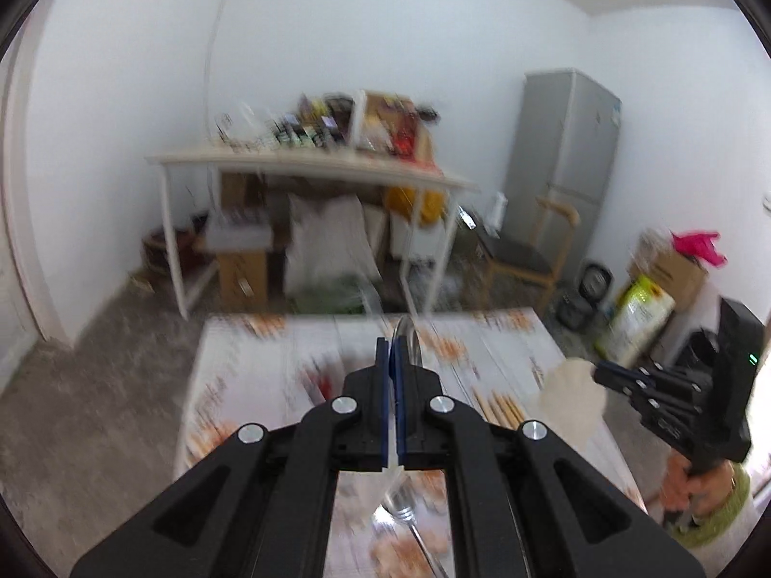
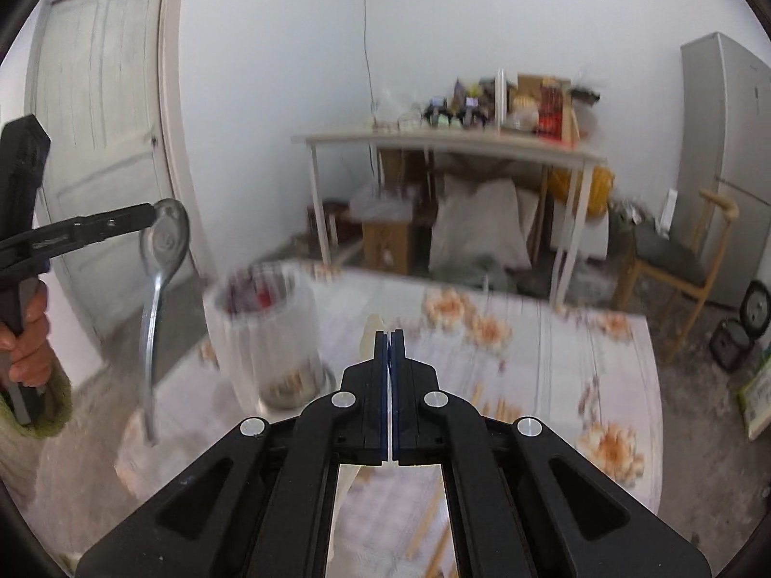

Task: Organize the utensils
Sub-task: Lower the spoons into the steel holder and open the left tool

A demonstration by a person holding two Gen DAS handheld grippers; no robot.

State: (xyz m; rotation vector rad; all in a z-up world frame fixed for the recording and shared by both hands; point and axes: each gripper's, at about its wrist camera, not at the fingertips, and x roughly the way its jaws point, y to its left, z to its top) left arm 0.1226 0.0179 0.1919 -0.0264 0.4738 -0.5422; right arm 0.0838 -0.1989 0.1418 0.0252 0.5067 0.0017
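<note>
Left gripper (image 1: 389, 351) raised, clamping metal spoon (image 2: 164, 260).

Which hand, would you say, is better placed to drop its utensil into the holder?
Probably left: the left gripper holds its metal spoon handle-down beside the holder; the right gripper's pale utensil juts forward instead.

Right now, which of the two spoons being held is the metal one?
The metal spoon hangs by its bowl from the left gripper; the right gripper holds a pale, cream-coloured spoon.
</note>
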